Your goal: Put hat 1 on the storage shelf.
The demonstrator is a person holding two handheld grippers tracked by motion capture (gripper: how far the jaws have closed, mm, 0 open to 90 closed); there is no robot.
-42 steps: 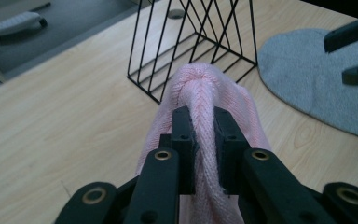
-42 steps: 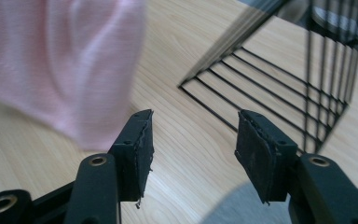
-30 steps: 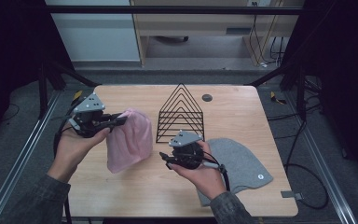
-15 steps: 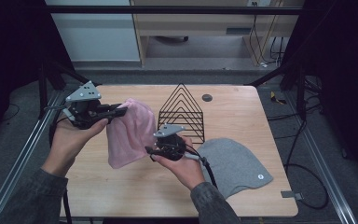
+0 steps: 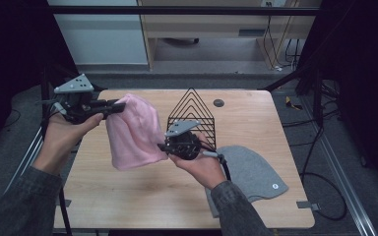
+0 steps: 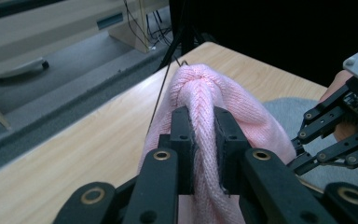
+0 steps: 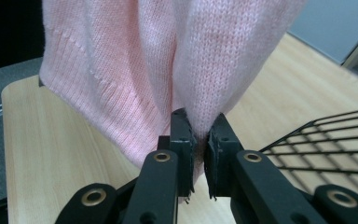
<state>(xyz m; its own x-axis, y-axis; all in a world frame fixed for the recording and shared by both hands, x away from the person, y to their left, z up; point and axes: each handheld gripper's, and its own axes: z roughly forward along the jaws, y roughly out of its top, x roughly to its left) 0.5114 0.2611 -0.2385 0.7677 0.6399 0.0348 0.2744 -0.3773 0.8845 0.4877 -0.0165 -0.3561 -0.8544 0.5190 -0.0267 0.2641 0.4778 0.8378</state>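
A pink knitted beanie (image 5: 134,132) hangs above the wooden table (image 5: 142,196) between both grippers. My left gripper (image 5: 120,104) is shut on its upper edge, the knit bunched between the pads (image 6: 204,135). My right gripper (image 5: 163,147) has just been closing and now pinches the beanie's lower right edge (image 7: 199,135), with the fabric pressed between its pads. A grey beanie (image 5: 250,172) lies flat on the table to the right, partly under the right forearm. In the left gripper view the right gripper (image 6: 307,144) reaches the pink beanie (image 6: 242,112) from the right.
A black wire rack (image 5: 193,113) of nested triangles stands at the table's middle rear, just behind the right gripper; its wires (image 7: 326,140) also run past the right jaws. A small dark disc (image 5: 219,103) sits near the back edge.
The right gripper moved left to the pink beanie and shut on its lower edge. The left gripper rose with the beanie, which now hangs higher and spreads between both grippers.
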